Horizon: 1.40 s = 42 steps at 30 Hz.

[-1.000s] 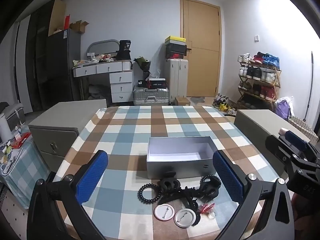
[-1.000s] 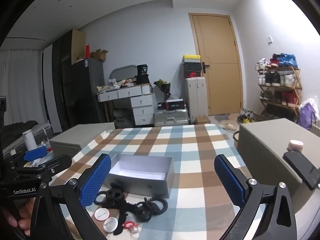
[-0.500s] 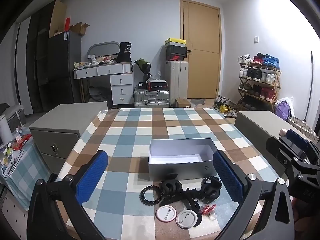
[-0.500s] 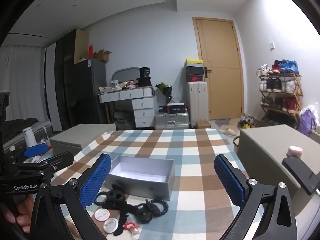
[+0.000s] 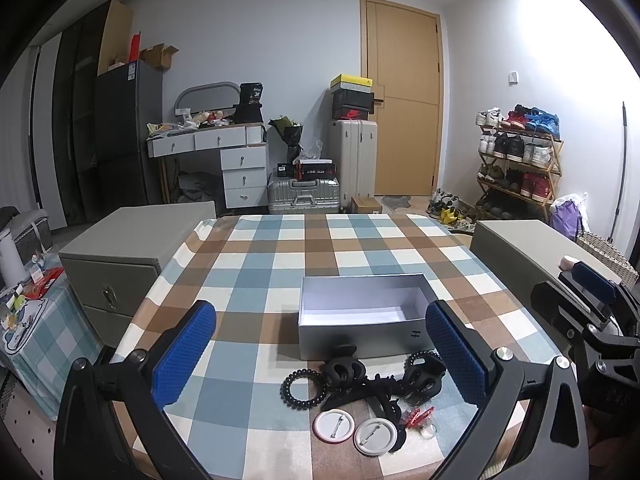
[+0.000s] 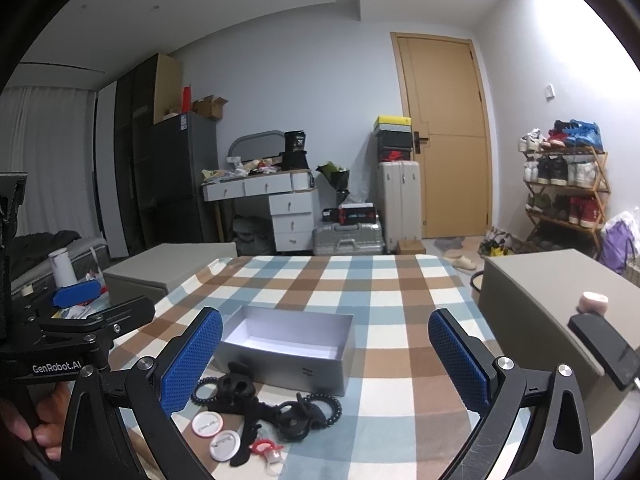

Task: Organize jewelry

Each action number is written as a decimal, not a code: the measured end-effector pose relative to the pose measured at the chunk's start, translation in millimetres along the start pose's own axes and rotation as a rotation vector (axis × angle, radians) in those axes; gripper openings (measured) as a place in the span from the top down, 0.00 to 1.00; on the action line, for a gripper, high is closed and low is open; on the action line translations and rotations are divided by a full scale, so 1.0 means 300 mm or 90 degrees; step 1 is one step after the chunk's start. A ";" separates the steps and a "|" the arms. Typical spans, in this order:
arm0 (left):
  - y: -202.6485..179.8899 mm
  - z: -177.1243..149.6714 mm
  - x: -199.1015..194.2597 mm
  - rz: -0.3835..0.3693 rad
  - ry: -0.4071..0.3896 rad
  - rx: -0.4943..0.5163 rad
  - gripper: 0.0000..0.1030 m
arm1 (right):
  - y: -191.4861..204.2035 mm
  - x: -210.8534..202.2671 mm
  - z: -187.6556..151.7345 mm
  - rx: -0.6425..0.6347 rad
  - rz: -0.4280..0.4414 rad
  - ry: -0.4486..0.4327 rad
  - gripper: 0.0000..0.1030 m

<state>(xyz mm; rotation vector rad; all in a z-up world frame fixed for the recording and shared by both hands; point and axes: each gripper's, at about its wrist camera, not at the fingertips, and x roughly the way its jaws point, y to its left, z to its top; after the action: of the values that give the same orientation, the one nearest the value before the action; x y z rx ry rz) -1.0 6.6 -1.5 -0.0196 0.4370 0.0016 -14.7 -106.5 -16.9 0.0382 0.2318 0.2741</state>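
Note:
An open, empty grey box [image 5: 362,326] stands on the checked tablecloth; it also shows in the right wrist view [image 6: 290,346]. In front of it lies a heap of accessories: black claw clips [image 5: 344,368], a black coil hair tie [image 5: 298,386], two white pin badges [image 5: 334,428] and a small red piece [image 5: 418,416]. The heap also shows in the right wrist view [image 6: 272,408]. My left gripper [image 5: 320,352] is open and empty, held above the heap. My right gripper [image 6: 326,360] is open and empty, to the right of the box.
Grey cabinets stand at the table's left [image 5: 120,256] and right [image 6: 536,300]; a phone [image 6: 604,350] and a pink roll [image 6: 594,302] lie on the right one. A dresser, suitcases and a shoe rack [image 5: 516,160] are behind.
Both grippers have tilted up and drawn back slightly, so the box and the heap sit lower in view. Both stay open and empty.

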 end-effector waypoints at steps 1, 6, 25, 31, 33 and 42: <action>0.002 -0.001 0.001 -0.001 0.001 -0.001 0.01 | 0.001 0.002 -0.004 -0.001 0.000 0.000 0.00; 0.008 -0.004 0.001 0.002 0.000 -0.005 0.01 | 0.011 -0.004 -0.009 -0.006 0.007 -0.004 0.00; 0.030 -0.020 0.012 0.002 0.008 -0.015 0.01 | 0.022 -0.012 0.015 0.017 0.029 -0.001 0.00; 0.030 -0.021 0.011 0.004 0.007 -0.013 0.01 | 0.022 -0.013 0.012 0.013 0.031 -0.001 0.00; 0.033 -0.024 0.013 0.004 0.007 -0.013 0.01 | 0.022 -0.013 0.012 0.011 0.030 -0.001 0.00; 0.061 -0.041 0.037 0.015 0.026 -0.019 0.01 | 0.017 0.001 -0.016 -0.004 0.028 0.009 0.00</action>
<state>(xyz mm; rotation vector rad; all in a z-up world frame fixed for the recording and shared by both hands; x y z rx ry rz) 3.7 24.7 -17.8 -0.0433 0.4782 0.0316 -16.8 -101.4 -21.5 0.0357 0.2437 0.3193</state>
